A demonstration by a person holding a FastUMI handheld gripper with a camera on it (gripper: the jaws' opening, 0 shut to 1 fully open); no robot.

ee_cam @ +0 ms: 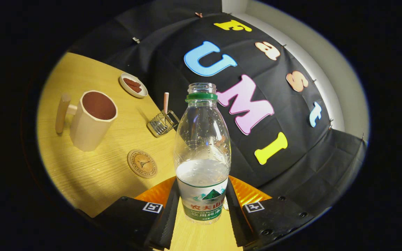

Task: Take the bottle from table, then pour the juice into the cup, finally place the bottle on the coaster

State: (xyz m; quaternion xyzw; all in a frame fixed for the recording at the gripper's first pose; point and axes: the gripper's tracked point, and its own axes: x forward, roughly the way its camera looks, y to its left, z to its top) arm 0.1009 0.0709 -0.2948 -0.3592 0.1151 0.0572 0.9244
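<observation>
A clear plastic bottle (202, 153) with a green neck ring and no cap stands upright between my fingers, its lower part holding clear liquid. My gripper (202, 209) is shut on the bottle, one finger pressing each side of its labelled base. Beyond the fingers and to the left, a cream cup (91, 120) with a wooden handle stands on the wooden table (92, 174); its inside looks brown. A round cork coaster (142, 164) lies flat between the cup and the bottle, nearer my fingers.
A small wire holder (162, 122) with a striped straw (166, 102) stands beyond the coaster. Farther back, a small white dish (133, 85) holds brown pieces. The table's edge runs just behind the bottle, against the black cloth wall.
</observation>
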